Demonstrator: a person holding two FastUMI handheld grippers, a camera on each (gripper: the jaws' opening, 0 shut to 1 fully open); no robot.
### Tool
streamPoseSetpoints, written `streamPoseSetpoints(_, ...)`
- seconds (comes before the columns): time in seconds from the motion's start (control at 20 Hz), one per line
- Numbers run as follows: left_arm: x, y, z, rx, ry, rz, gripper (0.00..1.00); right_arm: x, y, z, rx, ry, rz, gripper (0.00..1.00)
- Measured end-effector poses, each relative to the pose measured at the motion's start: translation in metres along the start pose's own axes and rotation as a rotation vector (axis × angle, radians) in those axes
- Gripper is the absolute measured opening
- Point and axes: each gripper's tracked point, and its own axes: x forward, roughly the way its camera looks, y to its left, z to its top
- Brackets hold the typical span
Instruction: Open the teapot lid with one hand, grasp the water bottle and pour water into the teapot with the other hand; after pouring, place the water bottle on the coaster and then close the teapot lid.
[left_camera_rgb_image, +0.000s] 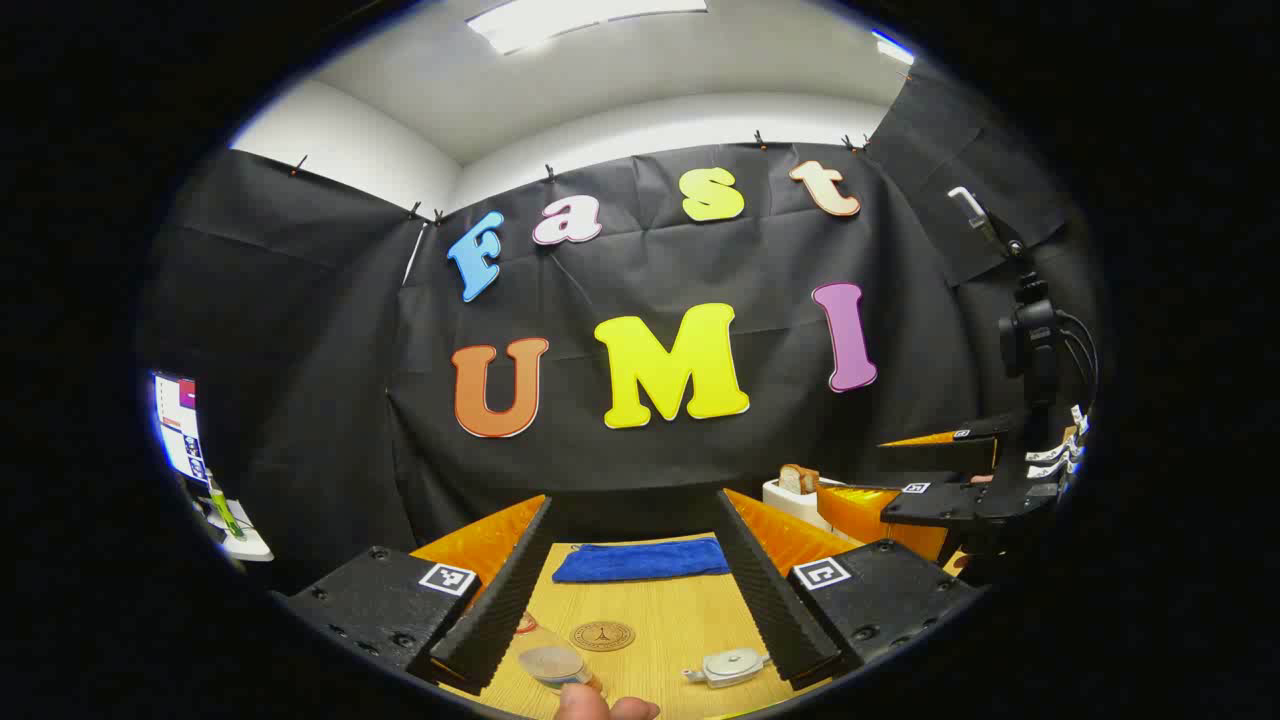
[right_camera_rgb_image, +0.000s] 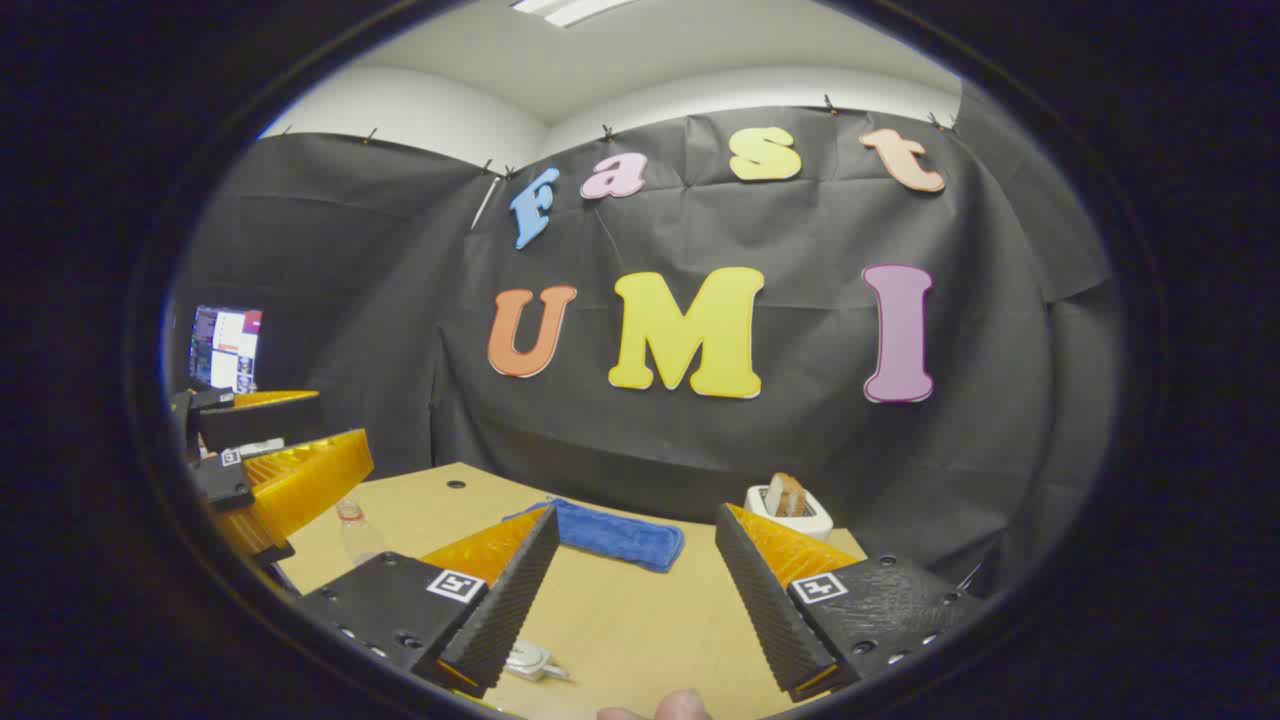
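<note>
Down at the near edge of the counter (left_camera_rgb_image: 660, 610), both tongs hang apart and empty: left tongs (left_camera_rgb_image: 635, 640), right tongs (right_camera_rgb_image: 630, 640). Below the left pair stands the water bottle (left_camera_rgb_image: 552, 662), the coaster (left_camera_rgb_image: 602, 635) just beside it, the teapot lid (left_camera_rgb_image: 730, 667) to the right. Farther back lie a blue cloth (left_camera_rgb_image: 640, 560) and a toaster (right_camera_rgb_image: 788, 510).

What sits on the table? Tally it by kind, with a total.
Water bottle: 1
Teapot: 1
Coaster: 1
Blue cloth: 1
Toaster: 1
Total: 5
</note>
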Motion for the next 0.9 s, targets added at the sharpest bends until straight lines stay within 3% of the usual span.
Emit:
streamPoseSetpoints(0.35,-0.001,0.008,-0.021,-0.007,0.041,0.019,0.99,-0.002,0.003,-0.014,0.045,0.014,0.025,0.93)
streamPoseSetpoints(0.5,-0.005,0.012,-0.021,-0.017,0.042,0.03,0.99,-0.009,0.004,-0.014,0.053,-0.002,0.023,0.97)
streamPoseSetpoints(0.9,-0.019,0.034,-0.035,-0.023,0.048,0.064,0.99,-0.023,0.027,-0.039,0.072,0.026,0.074,0.95)
